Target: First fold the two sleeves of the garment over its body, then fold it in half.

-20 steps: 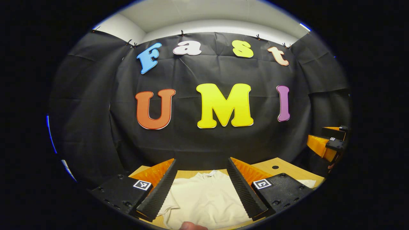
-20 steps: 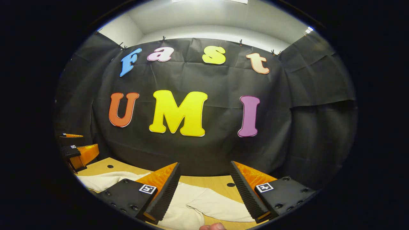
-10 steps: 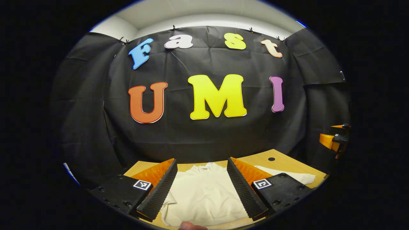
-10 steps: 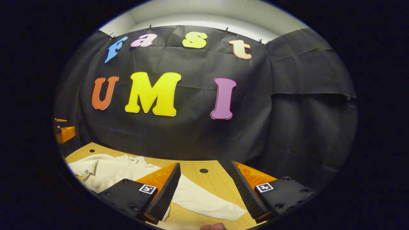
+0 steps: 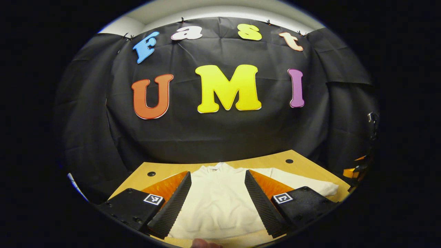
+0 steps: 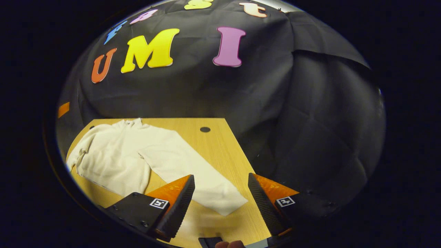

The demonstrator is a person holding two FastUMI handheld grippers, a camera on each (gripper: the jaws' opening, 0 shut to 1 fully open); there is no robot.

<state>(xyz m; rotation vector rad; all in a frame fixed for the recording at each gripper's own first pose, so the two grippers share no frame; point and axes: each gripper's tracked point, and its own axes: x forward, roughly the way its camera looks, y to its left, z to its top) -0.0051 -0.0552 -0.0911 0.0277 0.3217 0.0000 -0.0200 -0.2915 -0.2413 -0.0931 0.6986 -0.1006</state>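
A cream long-sleeved garment (image 5: 217, 203) lies flat on the wooden table (image 5: 272, 160), collar toward the black wall. My left gripper (image 5: 217, 174) hovers open over its body, the cloth showing between the two fingers. In the right gripper view the garment (image 6: 110, 158) lies at the left, and one sleeve (image 6: 186, 168) runs out diagonally from it. The cuff (image 6: 225, 203) ends between the fingers of my right gripper (image 6: 221, 176), which is open and above the table. Neither gripper holds any cloth.
The table's right edge (image 6: 241, 151) runs close beside the sleeve, with black cloth dropping away past it. Small round holes (image 6: 205, 129) mark the tabletop near the back. An orange part of the other gripper (image 5: 355, 170) shows at the far right in the left gripper view.
Both views have tipped down, showing more of the table. My right gripper has swung to the right, away from the garment's body, and now stands over the cuff. Both grippers stay open.
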